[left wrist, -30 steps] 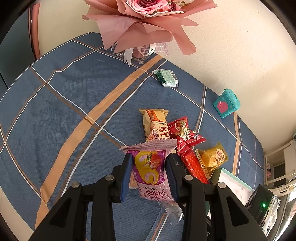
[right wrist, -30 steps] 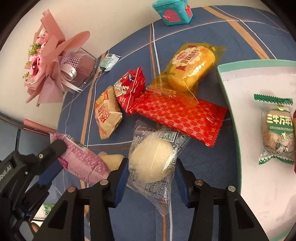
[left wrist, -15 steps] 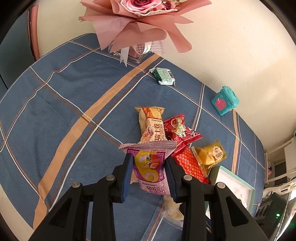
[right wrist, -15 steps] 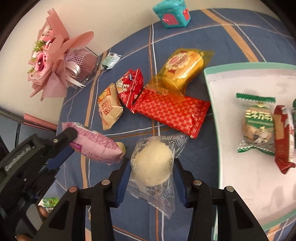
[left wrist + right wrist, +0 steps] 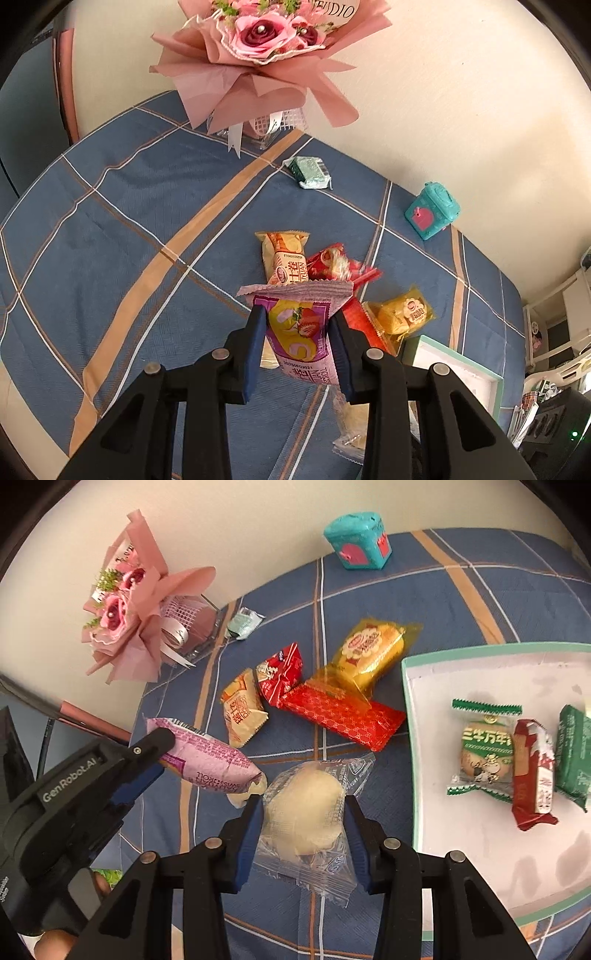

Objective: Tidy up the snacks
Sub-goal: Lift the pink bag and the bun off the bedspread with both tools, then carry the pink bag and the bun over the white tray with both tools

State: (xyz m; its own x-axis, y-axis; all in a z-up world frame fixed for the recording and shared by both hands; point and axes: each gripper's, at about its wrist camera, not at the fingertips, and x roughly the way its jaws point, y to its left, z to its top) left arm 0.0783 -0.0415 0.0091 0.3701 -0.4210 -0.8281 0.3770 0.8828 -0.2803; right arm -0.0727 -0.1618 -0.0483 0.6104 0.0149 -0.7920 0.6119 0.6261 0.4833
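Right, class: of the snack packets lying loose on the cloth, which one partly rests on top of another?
The yellow packet: its clear wrapper edge overlaps the long red packet. The orange-cream and small red packets lie beside it.

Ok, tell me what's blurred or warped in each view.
Left wrist view: strong fisheye bending of the table edge; the red snack looks smeared, the bouquet sharp. Right wrist view: the same bending; the tray and its packets read clearly.

Both views are evenly and brightly lit. The wall (image 5: 461, 110) shows a warm bright patch toward 2 o'clock. Shadows are soft. Fisheye distortion bends the tablecloth (image 5: 129, 221) stripes; black vignette fills every corner. Focus is sharp centrally, slightly soft at the rims.
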